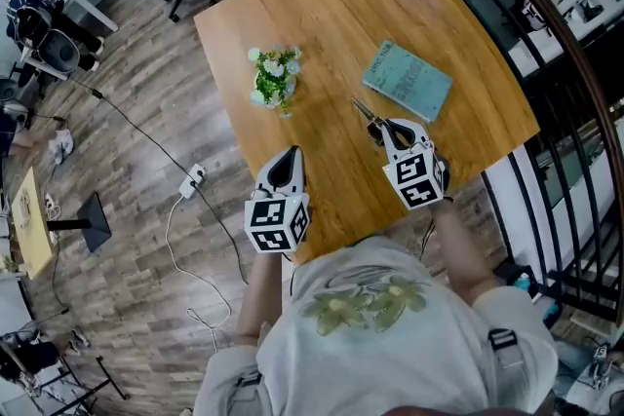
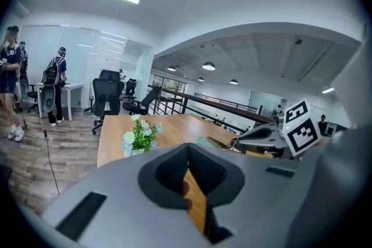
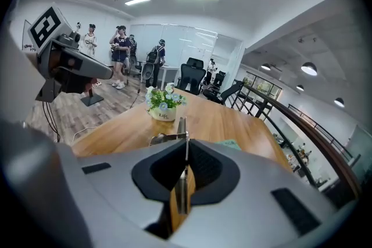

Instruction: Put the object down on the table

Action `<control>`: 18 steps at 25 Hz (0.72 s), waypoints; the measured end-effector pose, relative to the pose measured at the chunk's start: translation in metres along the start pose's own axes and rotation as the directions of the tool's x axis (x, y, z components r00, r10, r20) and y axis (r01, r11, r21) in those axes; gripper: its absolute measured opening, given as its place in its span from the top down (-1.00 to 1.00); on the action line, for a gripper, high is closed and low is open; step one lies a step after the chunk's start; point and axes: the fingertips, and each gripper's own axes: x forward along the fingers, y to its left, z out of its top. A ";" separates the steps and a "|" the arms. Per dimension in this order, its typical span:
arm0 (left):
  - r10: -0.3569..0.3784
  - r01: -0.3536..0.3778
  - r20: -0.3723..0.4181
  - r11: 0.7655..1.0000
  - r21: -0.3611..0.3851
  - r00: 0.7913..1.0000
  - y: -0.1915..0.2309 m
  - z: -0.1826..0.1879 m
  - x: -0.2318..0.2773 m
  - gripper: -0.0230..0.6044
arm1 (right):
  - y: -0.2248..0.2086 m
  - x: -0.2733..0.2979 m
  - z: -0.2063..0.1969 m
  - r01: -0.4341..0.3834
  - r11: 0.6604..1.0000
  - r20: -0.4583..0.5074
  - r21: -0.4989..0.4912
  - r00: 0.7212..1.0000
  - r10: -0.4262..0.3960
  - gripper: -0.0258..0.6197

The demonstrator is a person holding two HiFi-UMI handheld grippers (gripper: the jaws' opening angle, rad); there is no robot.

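The right hand-held gripper (image 1: 382,127) was clamped on a thin metal tool (image 1: 365,110), whose free end stuck out ahead of the jaws over the near part of the worktop (image 1: 331,15). I could not tell whether it touched the wood. It pointed between the small pot of flowers (image 1: 274,78) and the teal book (image 1: 408,80). The left hand-held gripper (image 1: 291,154) had its jaws together on nothing, at the worktop's near edge.

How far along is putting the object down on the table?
Nothing is set down yet. The right gripper is clamped on a thin metal tool, already over the wooden table. What is left is lowering it onto the wood and opening the jaws. The left gripper is shut and empty.
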 end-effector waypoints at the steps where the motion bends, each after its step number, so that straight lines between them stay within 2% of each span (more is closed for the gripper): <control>1: 0.002 -0.002 -0.006 1.000 -0.001 1.000 0.001 -0.002 0.001 0.89 | 0.000 0.004 -0.004 -0.006 1.000 -0.009 0.002 1.000 0.006 0.87; 18: 0.055 -0.058 -0.067 0.998 -0.040 0.996 0.023 -0.024 0.008 0.89 | 0.024 0.057 -0.063 -0.101 0.995 -0.145 0.007 0.984 0.101 0.87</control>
